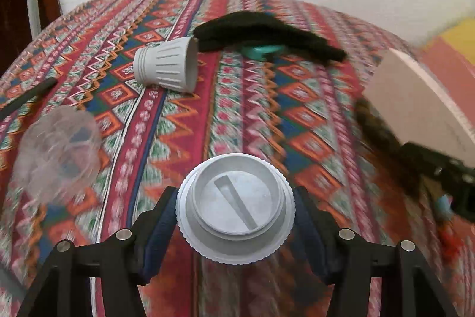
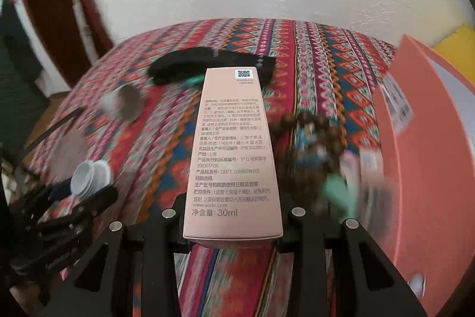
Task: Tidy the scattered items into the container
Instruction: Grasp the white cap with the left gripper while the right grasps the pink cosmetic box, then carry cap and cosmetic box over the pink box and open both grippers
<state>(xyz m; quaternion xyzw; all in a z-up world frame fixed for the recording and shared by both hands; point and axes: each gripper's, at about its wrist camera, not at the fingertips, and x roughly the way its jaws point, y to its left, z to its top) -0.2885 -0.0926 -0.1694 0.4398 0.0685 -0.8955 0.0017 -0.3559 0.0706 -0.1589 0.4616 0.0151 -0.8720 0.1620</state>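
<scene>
Left gripper was clamped on a grey ribbed screw cap, its blue pads pressed to both sides of the knurled rim, the cap lifted off the patterned tablecloth. Right gripper was clenched on a pink cosmetic carton printed with text, held lengthwise between the jaws and pointing away from the camera. The orange container stood at the right edge of the right wrist view, near the carton; blurred items lay by its wall. Still on the cloth: a grey ribbed cup on its side, a black fabric piece touching its mouth, and a clear plastic cup at left.
</scene>
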